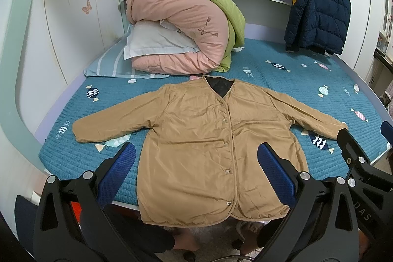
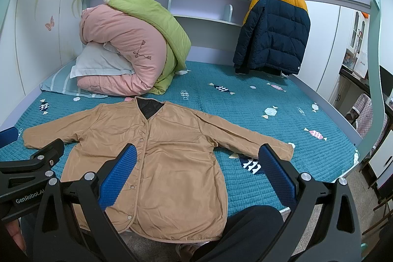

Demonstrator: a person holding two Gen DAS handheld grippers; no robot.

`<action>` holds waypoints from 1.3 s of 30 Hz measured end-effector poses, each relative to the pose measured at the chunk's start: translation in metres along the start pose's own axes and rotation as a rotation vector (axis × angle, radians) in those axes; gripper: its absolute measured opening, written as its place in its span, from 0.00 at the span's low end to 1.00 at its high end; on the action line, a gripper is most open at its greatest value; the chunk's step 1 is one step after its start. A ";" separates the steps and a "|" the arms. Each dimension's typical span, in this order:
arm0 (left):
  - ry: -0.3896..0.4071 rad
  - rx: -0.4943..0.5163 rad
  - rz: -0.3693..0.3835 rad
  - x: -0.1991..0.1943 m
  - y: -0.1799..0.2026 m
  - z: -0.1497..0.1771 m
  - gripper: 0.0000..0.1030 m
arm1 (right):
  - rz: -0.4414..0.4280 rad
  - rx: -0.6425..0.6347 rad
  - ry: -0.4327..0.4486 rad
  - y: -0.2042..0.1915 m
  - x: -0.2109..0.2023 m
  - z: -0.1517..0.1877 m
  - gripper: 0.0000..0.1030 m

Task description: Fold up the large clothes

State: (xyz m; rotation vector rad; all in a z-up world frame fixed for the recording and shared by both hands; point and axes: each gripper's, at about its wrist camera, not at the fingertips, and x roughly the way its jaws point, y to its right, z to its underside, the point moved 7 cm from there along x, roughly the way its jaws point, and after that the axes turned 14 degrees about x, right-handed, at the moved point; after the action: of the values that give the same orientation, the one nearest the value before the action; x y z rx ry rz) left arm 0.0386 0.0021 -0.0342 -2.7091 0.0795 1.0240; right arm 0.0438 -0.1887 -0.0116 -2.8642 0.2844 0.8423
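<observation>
Coat (image 1: 196, 144) flat on bed (image 1: 73, 158), hem overhanging the near edge. Left tongs (image 1: 196, 171) and right tongs (image 2: 197, 172) spread, empty (above coat). Pinch a sleeve cuff first; fold inward.

Your left wrist camera looks from the foot edge of the bed (image 1: 73, 158), forward and slightly down over the tan jacket (image 1: 196, 146); your right wrist camera sits just beside it, further right. Both views share the jacket, the rolled quilts (image 2: 132, 48) and the hanging puffer coat (image 2: 272, 28).
</observation>
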 end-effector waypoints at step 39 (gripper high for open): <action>-0.132 -0.125 0.088 0.065 -0.040 0.028 0.96 | -0.055 -0.075 -0.134 -0.052 0.050 0.028 0.93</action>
State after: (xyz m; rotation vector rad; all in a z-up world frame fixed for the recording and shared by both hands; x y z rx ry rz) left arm 0.0744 0.0496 -0.0891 -2.7619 0.1150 1.2703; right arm 0.0825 -0.1397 -0.0580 -2.8514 0.1616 1.0499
